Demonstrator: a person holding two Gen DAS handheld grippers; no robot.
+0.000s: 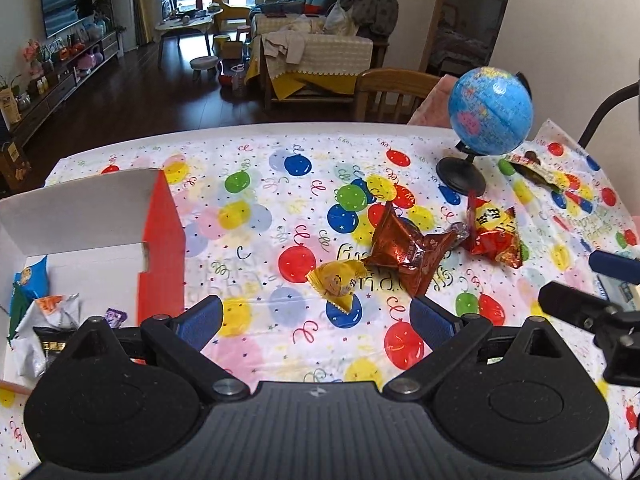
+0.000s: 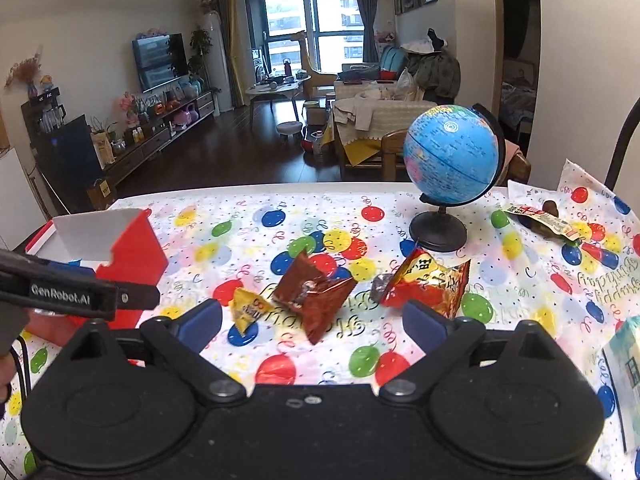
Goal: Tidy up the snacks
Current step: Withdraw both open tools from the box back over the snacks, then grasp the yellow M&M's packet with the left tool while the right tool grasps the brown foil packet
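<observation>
A small yellow packet [image 1: 338, 285] [image 2: 249, 309], a brown foil packet [image 1: 406, 250] [image 2: 314, 294] and a red-and-yellow snack bag [image 1: 494, 234] [image 2: 426, 282] lie on the balloon-print tablecloth [image 1: 260, 220]. At the left stands a red-and-white box [image 1: 160, 240] [image 2: 132, 258] holding several packets [image 1: 44, 312]. My left gripper [image 1: 316, 320] is open, low over the cloth just in front of the yellow packet. My right gripper [image 2: 312, 322] is open too, with nothing between its fingers, near the brown packet. A dark wrapped snack [image 1: 536, 170] [image 2: 544, 220] lies far right.
A blue globe on a black stand [image 1: 486, 120] [image 2: 452, 160] stands at the back right of the table. A wooden chair [image 1: 390, 92] is behind the far edge. The other gripper shows at each view's side [image 1: 592, 304] [image 2: 76, 294]. A light blue printed thing [image 2: 624, 364] lies at the right.
</observation>
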